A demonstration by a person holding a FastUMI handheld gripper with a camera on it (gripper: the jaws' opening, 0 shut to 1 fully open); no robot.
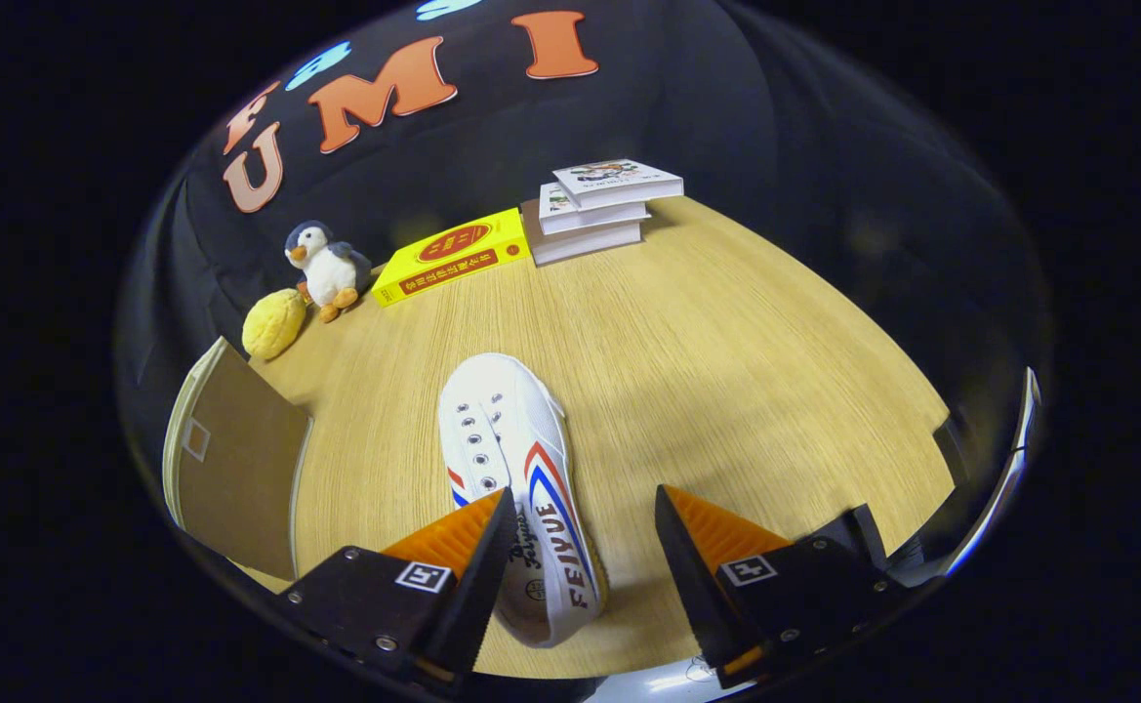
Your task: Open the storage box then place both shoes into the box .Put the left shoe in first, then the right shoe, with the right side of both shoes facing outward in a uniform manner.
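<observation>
Item: one white canvas shoe (pixel 521 478) on a wooden table (pixel 726 371), gripper (pixel 585 508) spread wide above it, nothing held.

Detail: The shoe lies toe away from the fingers, heel toward them, its red-and-blue striped side turned up and to the right. The left finger (pixel 463 532) overlaps the shoe's lacing side; the right finger (pixel 716 532) stands apart over bare wood. The wide jaw spacing reads as preparation to straddle the shoe's width for a grasp. A brown flap (pixel 238 459), likely the storage box's opened lid, stands to the left of the fingers. Beyond the shoe, along the far wall: penguin plush (pixel 326 266), yellow plush (pixel 273 324), yellow book (pixel 453 256), book stack (pixel 601 207); all well apart from the working area.
</observation>
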